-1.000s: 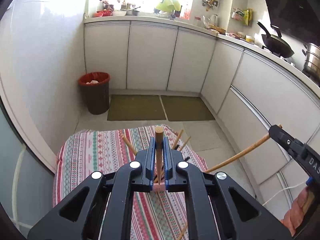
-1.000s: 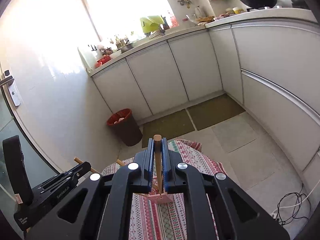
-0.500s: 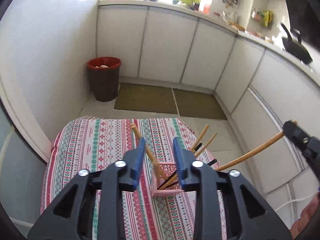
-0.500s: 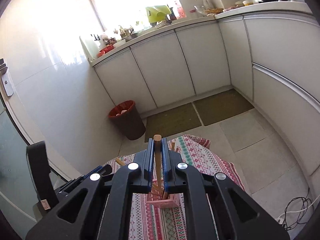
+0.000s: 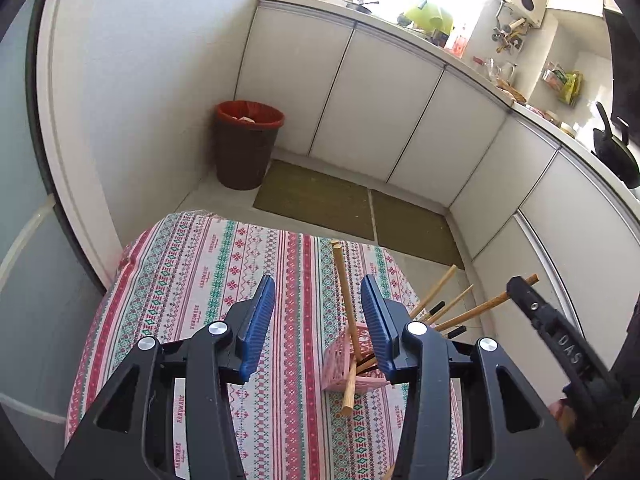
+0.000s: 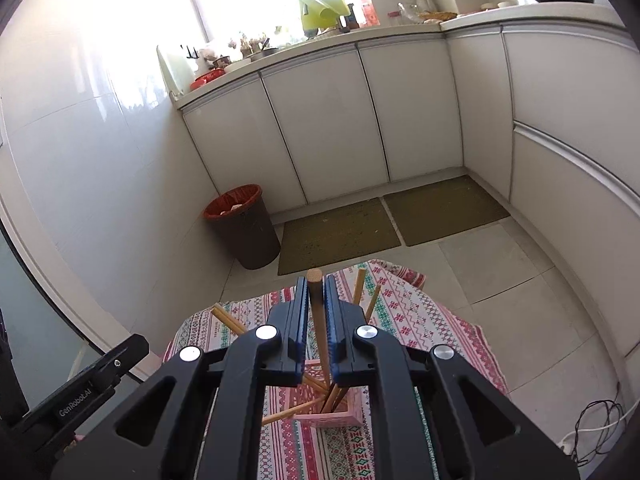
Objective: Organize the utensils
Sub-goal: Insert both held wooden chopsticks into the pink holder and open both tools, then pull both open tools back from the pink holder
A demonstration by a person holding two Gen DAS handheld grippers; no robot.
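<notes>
A pink lattice basket (image 5: 340,364) stands on the striped tablecloth (image 5: 192,272) and holds several wooden sticks that fan out. My left gripper (image 5: 318,300) is open and its jaws are still opening. One wooden stick (image 5: 343,292) leans loose between them, its lower end poking out through the basket's near wall. My right gripper (image 6: 317,304) hovers over the basket (image 6: 348,412). Its jaws are just opening, a thin gap showing beside the upright wooden stick (image 6: 315,312) between them, whose lower end sits in the basket. The right gripper (image 5: 552,336) also shows in the left wrist view.
The small table's cloth (image 6: 420,320) ends close behind the basket, with tiled floor beyond. A dark bin with a red liner (image 5: 246,144) stands in the corner by white cabinets (image 5: 360,108). Two green mats (image 6: 340,232) lie before them. A cable (image 6: 596,424) lies on the floor at right.
The left gripper opened and let go of its stick, which now leans in the basket. Both grippers came down toward the table. The right jaws eased slightly apart around their stick.
</notes>
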